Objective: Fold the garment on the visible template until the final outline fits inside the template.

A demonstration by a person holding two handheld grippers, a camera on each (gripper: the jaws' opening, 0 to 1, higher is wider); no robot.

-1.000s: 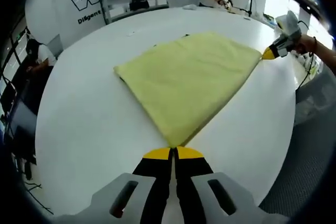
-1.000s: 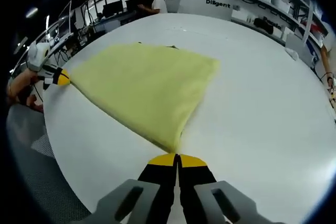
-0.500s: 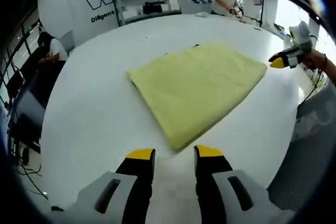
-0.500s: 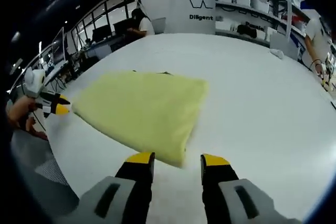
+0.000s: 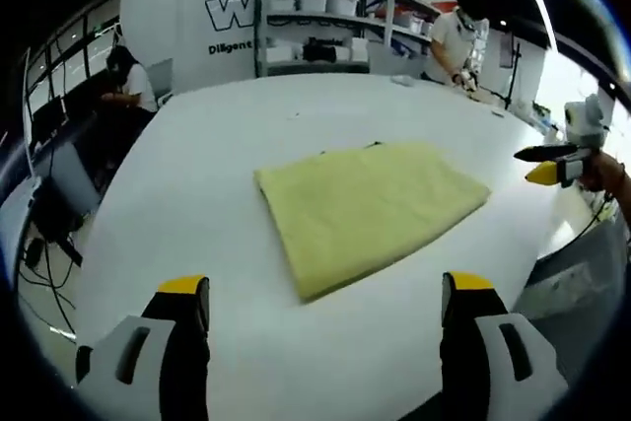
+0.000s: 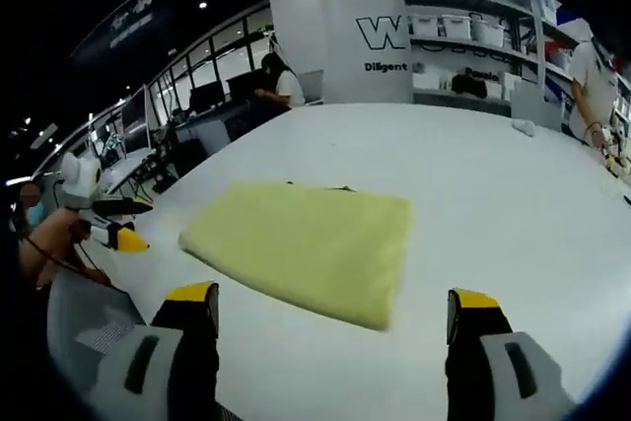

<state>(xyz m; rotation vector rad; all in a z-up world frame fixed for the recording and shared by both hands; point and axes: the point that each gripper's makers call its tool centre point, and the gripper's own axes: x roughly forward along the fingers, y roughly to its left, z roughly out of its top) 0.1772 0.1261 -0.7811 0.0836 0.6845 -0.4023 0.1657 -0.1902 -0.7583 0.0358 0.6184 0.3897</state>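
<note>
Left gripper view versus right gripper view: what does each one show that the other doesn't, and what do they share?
Left gripper view: the right gripper at the table's far right edge, and a seated person far left. Right gripper view: the left gripper, held in a hand off the table's left edge. Both: the folded yellow garment lying flat on the white table, untouched, the view's own jaws wide apart, and shelving behind.

The folded garment (image 5: 370, 212) lies flat on the table (image 5: 197, 155), with a template edge (image 5: 347, 149) showing just behind it. Both grippers stand apart from it off opposite corners, the left gripper (image 5: 325, 293) and the right gripper (image 6: 333, 305) with jaws spread. Shelves (image 5: 325, 22) stand beyond the table.
</note>
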